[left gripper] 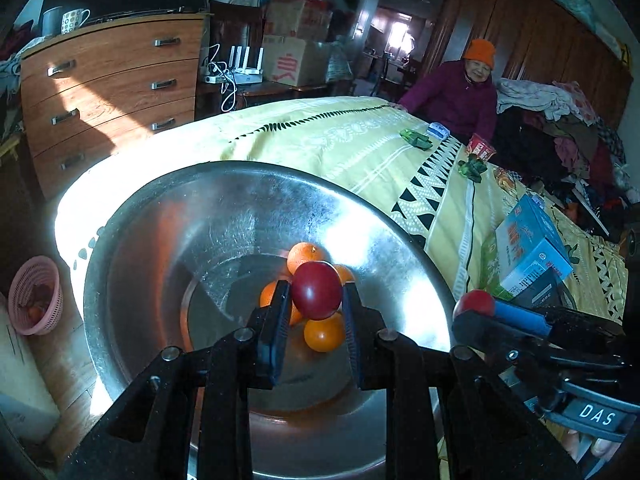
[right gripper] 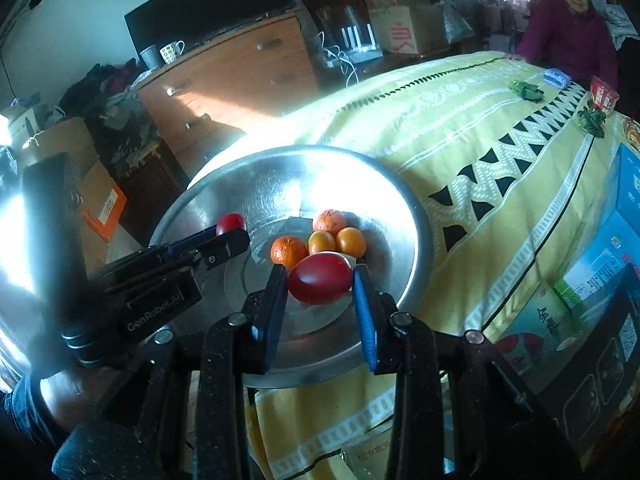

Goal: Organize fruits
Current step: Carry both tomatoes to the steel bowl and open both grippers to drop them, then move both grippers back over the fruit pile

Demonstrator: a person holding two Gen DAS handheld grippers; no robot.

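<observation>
A big steel basin (left gripper: 160, 240) (right gripper: 384, 184) stands on a yellow cloth and holds several oranges (left gripper: 325, 334) (right gripper: 288, 251). My left gripper (left gripper: 316, 292) is shut on a red apple (left gripper: 316, 290) above the oranges; it shows at the left of the right wrist view (right gripper: 228, 232) with that apple (right gripper: 231, 222). My right gripper (right gripper: 320, 278) is shut on a second red apple (right gripper: 320, 278) over the basin's near side. It shows at the right of the left wrist view (left gripper: 476, 312) with its apple (left gripper: 474, 303).
Blue and green boxes (left gripper: 528, 252) (right gripper: 600, 272) lie on the cloth to the right of the basin. A wooden dresser (left gripper: 108, 88) stands at the back left, a pink basket (left gripper: 36, 296) on the floor. A person in an orange hat (left gripper: 460, 92) sits at the far side.
</observation>
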